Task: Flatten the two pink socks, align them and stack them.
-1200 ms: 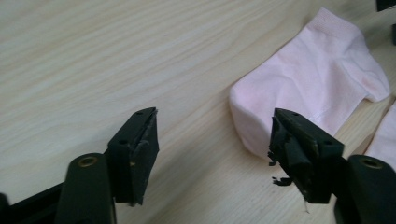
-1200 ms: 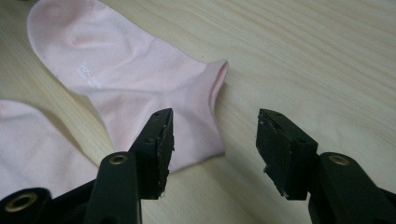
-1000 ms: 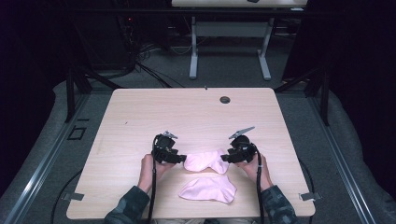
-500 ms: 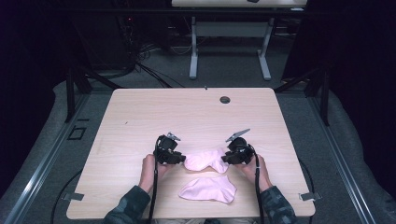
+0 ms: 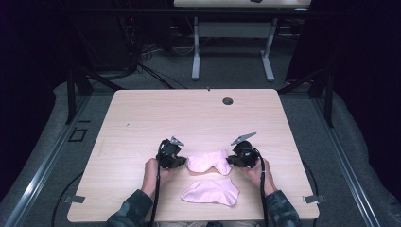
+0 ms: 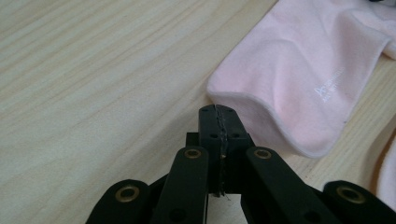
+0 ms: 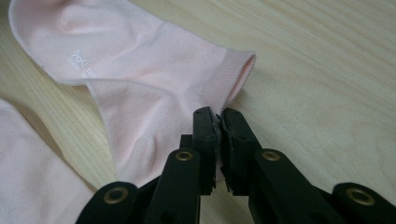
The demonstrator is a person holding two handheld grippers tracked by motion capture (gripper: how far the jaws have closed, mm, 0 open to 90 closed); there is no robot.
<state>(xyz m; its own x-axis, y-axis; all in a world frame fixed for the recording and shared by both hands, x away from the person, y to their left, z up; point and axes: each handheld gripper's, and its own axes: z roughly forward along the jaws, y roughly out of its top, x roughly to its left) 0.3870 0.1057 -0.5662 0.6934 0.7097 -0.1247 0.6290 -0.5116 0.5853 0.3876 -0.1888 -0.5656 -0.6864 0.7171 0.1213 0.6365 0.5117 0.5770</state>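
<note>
1. Two pink socks lie on the desk (image 5: 142, 118) near the person's edge. The far sock (image 5: 208, 161) stretches between the two grippers; the near sock (image 5: 211, 192) lies flat just in front of it, apart from both grippers.
2. The left gripper (image 5: 182, 161) has its jaws pressed together at the sock's rounded toe end; in the left gripper view the fabric edge (image 6: 243, 100) sits right at the jaw tips, so it seems pinched there, though only thinly.
3. The right gripper (image 5: 230, 161) has its jaws nearly together on the cuff end; the right gripper view shows the open cuff (image 7: 243, 70) just beyond the tips and fabric caught between them.
4. Judged from this, both ends of the far sock are gripped, but it is not yet lifted or laid on its mate. Pairing or folding the two seems left to do.
5. No container stands on the desk; a small dark grommet (image 5: 228, 100) sits near its far edge.
</note>
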